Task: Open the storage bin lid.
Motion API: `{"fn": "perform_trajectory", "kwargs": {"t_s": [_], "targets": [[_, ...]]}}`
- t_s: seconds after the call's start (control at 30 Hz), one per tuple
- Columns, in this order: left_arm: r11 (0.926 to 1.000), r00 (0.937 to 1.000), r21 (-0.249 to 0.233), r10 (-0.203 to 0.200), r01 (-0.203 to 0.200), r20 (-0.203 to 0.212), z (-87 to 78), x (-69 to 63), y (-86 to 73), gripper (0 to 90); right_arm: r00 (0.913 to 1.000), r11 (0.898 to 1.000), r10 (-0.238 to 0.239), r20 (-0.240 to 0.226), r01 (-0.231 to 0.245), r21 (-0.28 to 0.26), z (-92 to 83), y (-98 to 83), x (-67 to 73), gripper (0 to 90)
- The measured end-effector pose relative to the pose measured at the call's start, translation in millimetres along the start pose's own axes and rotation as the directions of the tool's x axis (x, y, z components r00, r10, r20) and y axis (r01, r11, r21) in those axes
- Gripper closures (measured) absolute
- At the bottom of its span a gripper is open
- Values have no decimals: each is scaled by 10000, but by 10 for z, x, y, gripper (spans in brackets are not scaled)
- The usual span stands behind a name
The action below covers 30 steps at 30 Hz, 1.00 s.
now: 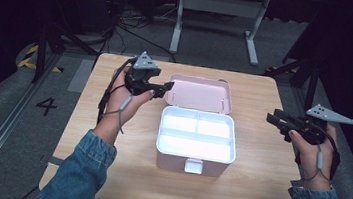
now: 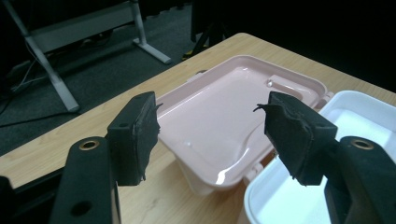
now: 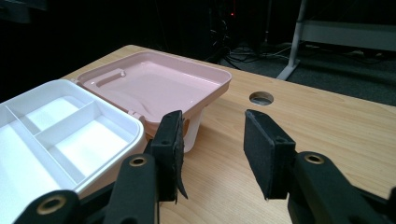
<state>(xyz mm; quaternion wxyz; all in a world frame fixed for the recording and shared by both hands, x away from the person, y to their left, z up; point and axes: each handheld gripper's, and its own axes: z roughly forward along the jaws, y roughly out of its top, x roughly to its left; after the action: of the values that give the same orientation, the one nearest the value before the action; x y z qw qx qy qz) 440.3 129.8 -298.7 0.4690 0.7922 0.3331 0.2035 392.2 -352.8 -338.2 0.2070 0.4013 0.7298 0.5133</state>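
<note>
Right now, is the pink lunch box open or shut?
Open: the pink lid lies flipped back behind the lunch box, exposing empty white compartments.

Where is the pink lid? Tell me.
In the high view the pink lid lies open flat on the table's far middle, hinged behind the white tray, beside the left gripper.

The lunch box (image 1: 192,164) has a pale pink shell and a glossy pink lid (image 1: 199,93), with a white divided tray (image 1: 197,134) inside. It sits on a light wood-grain table (image 1: 250,188). Both grippers, left (image 1: 167,85) and right (image 1: 269,118), are black with grey plates. The sleeves (image 1: 78,169) are blue denim. The floor (image 1: 2,110) is grey, with yellow-black hazard tape (image 1: 31,58).
</note>
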Motion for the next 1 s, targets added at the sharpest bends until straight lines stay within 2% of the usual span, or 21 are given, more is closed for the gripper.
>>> {"fn": "perform_trajectory", "kwargs": {"t_s": [0.13, 0.27, 0.33, 0.4, 0.57, 0.67, 0.7, 0.77, 0.8, 0.87, 0.9, 0.97, 1.0], "targets": [[9999, 9997, 54, -95, 96, -211, -228, 23, -127, 348, 10000, 10000, 5, 31, -5, 45, 2, -1, -20, 587], [9996, 9982, 277, 44, -27, -605, -423, 45, -269, 328, 10000, 9999, 9, 92, -10, 154, 27, -17, -36, 586], [9982, 9926, 495, 400, -345, -1147, -520, 37, -343, 325, 9999, 9998, 48, 95, -50, 210, 35, -26, -41, 584], [9960, 9879, 767, 572, -465, -1440, -608, 28, -435, 319, 9999, 9995, 24, 107, -28, 302, 40, -35, -47, 583], [9936, 9870, 1129, 173, 8, -1595, -736, 42, -661, 315, 9999, 9990, 78, 68, -81, 435, 33, -72, -71, 576], [9908, 9864, 1340, 42, 181, -1644, -766, 69, -721, 297, 9998, 9985, 170, 55, -172, 515, 25, -92, -95, 572], [9883, 9843, 1453, -206, 466, -1754, -801, 95, -775, 290, 9999, 9984, 161, 58, -164, 535, 20, -95, -102, 566], [9826, 9842, 1728, -380, 683, -1727, -818, 140, -835, 280, 9998, 9983, 189, 27, -190, 547, 13, -96, -101, 560], [9826, 9842, 1728, -380, 683, -1727, -818, 140, -835, 271, 9998, 9983, 189, 27, -190, 547, 13, -96, -101, 560], [9632, 9812, 2437, -700, 1135, -1801, -811, 192, -924, 269, 9998, 9977, 166, 66, -170, 661, 9, -102, -102, 554], [9497, 9767, 2853, -723, 1294, -2022, -800, 218, -971, 268, 9998, 9972, 157, 76, -162, 730, 8, -105, -103, 553], [9281, 9715, 3449, -623, 1406, -2285, -773, 255, -1036, 263, 9998, 9965, 164, 119, -173, 823, 12, -114, -109, 552], [9252, 9716, 3519, -629, 1424, -2281, -760, 271, -1057, 263, 9997, 9960, 208, 88, -215, 869, 13, -119, -110, 552]]}}
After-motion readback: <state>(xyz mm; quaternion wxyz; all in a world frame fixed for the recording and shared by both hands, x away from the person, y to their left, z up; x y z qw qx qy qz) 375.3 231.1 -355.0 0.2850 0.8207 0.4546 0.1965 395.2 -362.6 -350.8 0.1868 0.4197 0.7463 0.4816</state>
